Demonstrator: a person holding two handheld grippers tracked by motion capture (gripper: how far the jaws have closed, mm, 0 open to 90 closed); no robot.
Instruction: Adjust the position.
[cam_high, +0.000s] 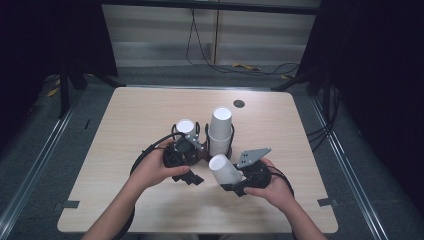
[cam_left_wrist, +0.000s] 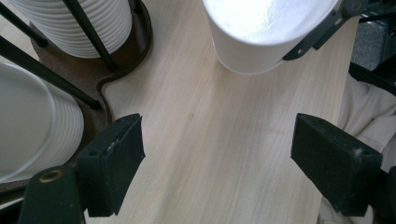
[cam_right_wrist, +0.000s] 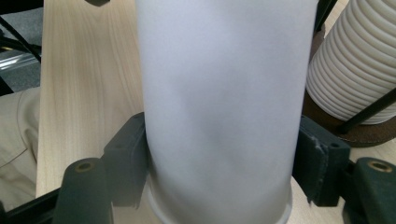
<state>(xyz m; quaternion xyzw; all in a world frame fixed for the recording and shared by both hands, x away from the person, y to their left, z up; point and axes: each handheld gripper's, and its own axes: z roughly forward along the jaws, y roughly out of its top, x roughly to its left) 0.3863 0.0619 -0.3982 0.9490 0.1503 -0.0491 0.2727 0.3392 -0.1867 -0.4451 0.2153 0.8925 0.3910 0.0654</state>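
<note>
Right claw (cam_high: 231, 176) clamps a white paper cup (cam_high: 223, 169) just in front of the black wire cup rack (cam_high: 216, 150) on the table (cam_high: 130, 115), cup axis tilted toward it; left claw (cam_high: 187, 145), jaws wide and empty, hovers nearer the rack.

Near edge: bare table (cam_high: 150, 210) in front of both hands, open for passing.
Middle: black wire rack (cam_high: 204, 145) with two white cup stacks (cam_high: 220, 131) – blocks the way forward.
Between hands: narrow gap – the cup (cam_high: 224, 170) in the right gripper (cam_high: 235, 182) juts into it.
Far side: open tabletop behind the rack.
Left gripper (cam_left_wrist: 215, 158): only bare wood between its spread jaws.
</note>
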